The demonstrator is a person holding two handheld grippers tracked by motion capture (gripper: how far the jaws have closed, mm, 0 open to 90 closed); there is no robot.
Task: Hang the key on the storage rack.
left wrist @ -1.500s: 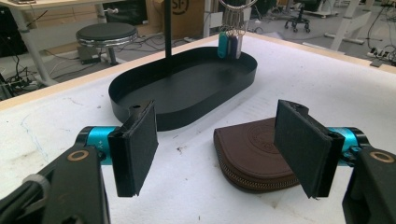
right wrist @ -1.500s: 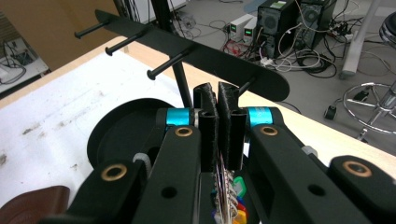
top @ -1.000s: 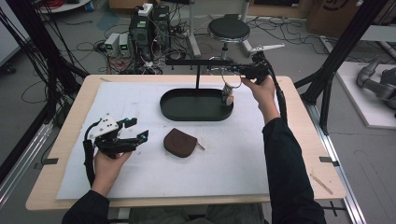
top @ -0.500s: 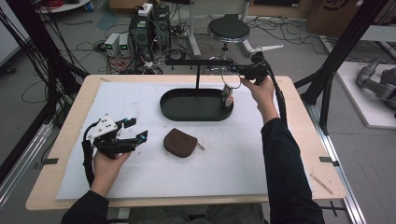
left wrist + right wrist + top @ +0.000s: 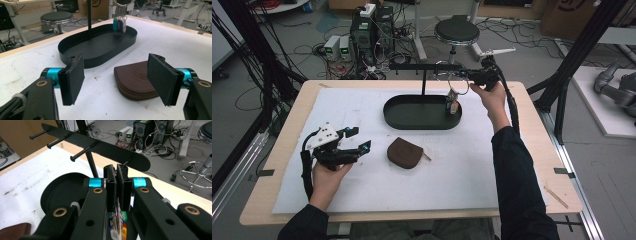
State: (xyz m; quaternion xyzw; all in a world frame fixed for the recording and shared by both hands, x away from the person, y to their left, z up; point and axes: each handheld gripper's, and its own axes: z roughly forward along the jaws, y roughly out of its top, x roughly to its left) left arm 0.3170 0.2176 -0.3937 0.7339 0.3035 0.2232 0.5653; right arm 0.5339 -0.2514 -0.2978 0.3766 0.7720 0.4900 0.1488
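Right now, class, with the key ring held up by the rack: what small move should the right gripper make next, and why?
Probably ease the key ring onto the end peg. The right gripper is shut on it just beside that peg, the keys dangling over the black tray.

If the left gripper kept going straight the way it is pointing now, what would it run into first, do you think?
Probably the brown zip pouch: it lies just ahead of the open left gripper, slightly toward one jaw. The black oval tray sits farther on, though depth is hard to judge.

Even, soft overhead light, faint shadows; the high view looks slightly soft, the near claw arms blurred.
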